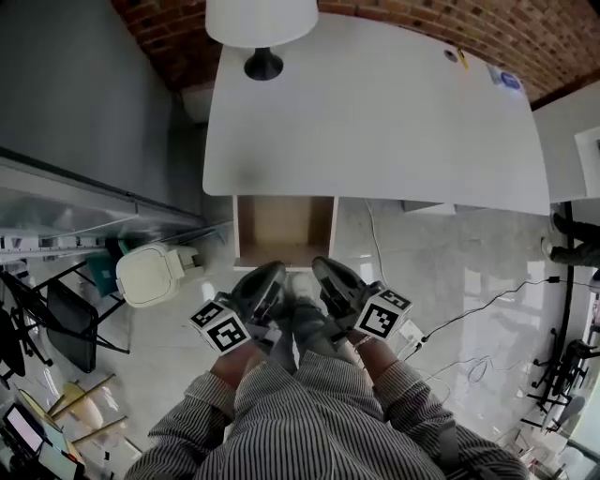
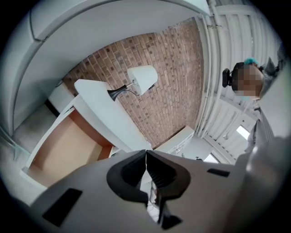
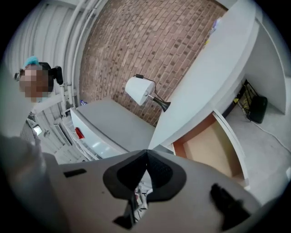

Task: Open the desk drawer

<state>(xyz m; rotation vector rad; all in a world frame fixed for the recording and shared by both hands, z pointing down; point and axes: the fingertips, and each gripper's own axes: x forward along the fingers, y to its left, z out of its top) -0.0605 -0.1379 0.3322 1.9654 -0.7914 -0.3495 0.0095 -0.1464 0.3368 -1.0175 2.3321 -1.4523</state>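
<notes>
A white desk [image 1: 375, 122] had its drawer [image 1: 284, 225] standing open under the desk's front left edge, a white lamp [image 1: 262, 28] on the desk's back left corner, and, in front of the desk, the left gripper [image 1: 270, 277] and right gripper [image 1: 323, 272], each pressed together and empty.

Side by side before the torso, left tool [image 1: 274, 272] and right tool [image 1: 322, 266], jaws together, empty.

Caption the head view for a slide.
Drawer open under the desk; left hand-held gripper and right hand-held gripper shut, empty.
</notes>
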